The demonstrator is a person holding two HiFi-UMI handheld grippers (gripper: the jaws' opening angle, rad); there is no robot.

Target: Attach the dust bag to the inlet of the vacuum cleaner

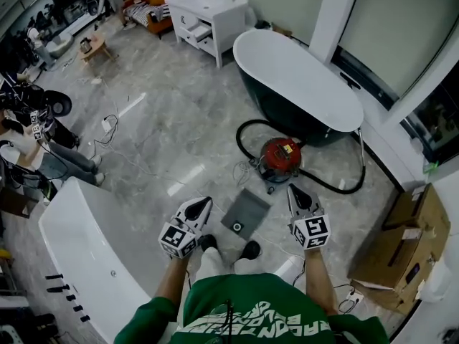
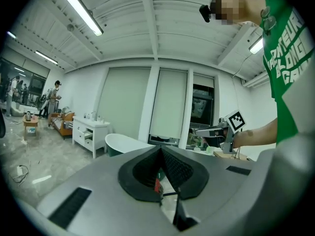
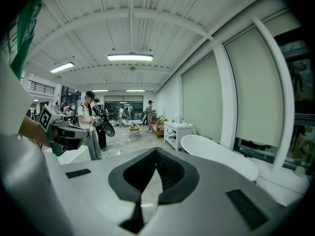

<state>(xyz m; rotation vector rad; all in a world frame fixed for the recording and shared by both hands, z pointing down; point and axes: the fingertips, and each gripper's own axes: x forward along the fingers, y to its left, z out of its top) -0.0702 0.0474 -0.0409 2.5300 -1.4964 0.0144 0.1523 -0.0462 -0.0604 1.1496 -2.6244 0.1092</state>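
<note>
The red vacuum cleaner (image 1: 280,158) stands on the marble floor in front of me, its black hose (image 1: 337,185) looping around it. The grey dust bag (image 1: 246,212) lies flat on the floor between the vacuum and my feet, its round collar hole facing up. My left gripper (image 1: 206,203) hangs shut and empty just left of the bag, above the floor. My right gripper (image 1: 292,190) is shut and empty to the bag's right, near the vacuum. In the left gripper view the jaws (image 2: 160,150) meet at the tips. The right gripper view shows the same (image 3: 156,151).
A dark freestanding bathtub (image 1: 301,77) stands behind the vacuum, a white tub (image 1: 79,242) at my left. Cardboard boxes (image 1: 401,242) sit at the right, a white cabinet (image 1: 208,16) far back. Cables (image 1: 107,127) trail on the floor. People stand at far left (image 1: 43,156).
</note>
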